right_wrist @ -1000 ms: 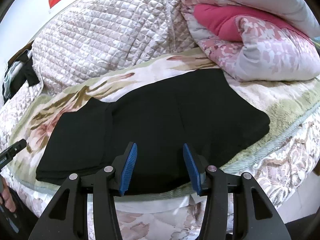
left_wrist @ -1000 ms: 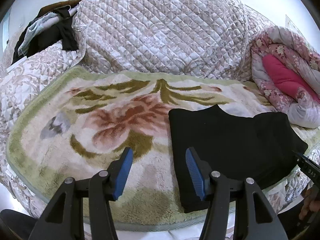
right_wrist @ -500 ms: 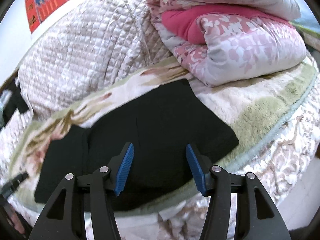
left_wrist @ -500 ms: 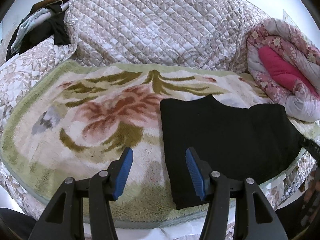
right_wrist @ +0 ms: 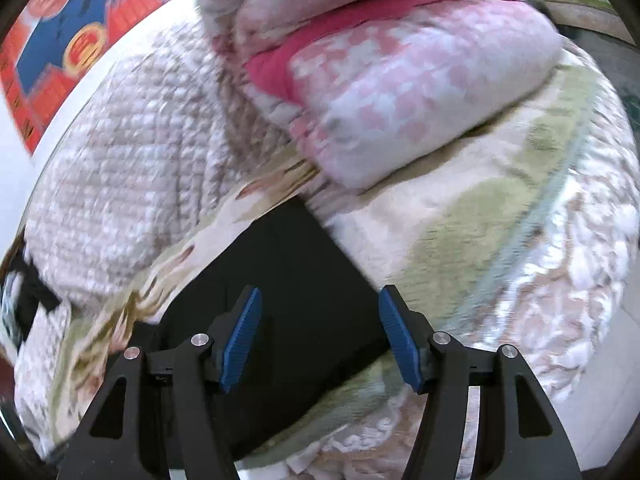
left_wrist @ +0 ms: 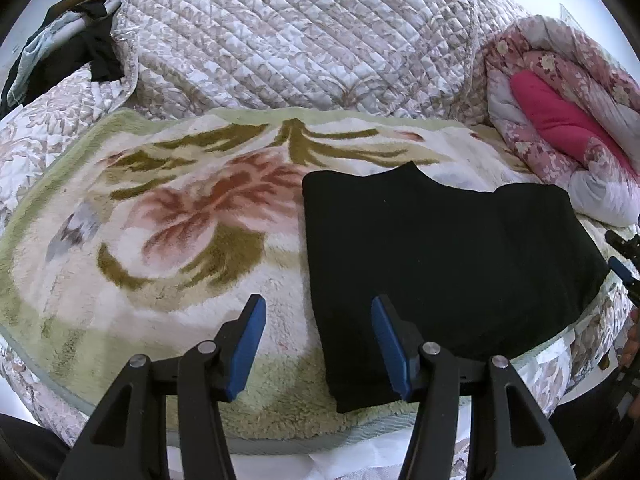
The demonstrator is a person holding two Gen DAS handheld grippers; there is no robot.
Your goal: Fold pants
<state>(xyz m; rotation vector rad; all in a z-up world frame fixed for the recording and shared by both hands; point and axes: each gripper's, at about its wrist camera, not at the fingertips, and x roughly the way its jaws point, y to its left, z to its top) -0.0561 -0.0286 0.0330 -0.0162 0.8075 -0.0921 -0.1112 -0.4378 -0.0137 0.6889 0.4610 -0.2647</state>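
The black pants (left_wrist: pixel 440 256) lie folded flat on the floral fleece blanket (left_wrist: pixel 168 232) on the sofa seat. My left gripper (left_wrist: pixel 318 340) is open and empty, above the pants' left front corner. My right gripper (right_wrist: pixel 320 334) is open and empty, above the right end of the pants (right_wrist: pixel 296 280); this view is blurred by motion. The right gripper's tip (left_wrist: pixel 622 256) shows at the right edge of the left wrist view.
A quilted sofa back (left_wrist: pixel 300 40) rises behind. A rolled pink floral quilt (left_wrist: pixel 568 128) lies at the right, beside the pants; it also shows in the right wrist view (right_wrist: pixel 400 92). Dark clothes (left_wrist: pixel 68 48) hang at the far left. The seat's front edge (left_wrist: pixel 280 444) is near.
The right gripper has swung right and tilted, from over the middle of the pants to their right end. The left gripper has shifted slightly. Both stay open.
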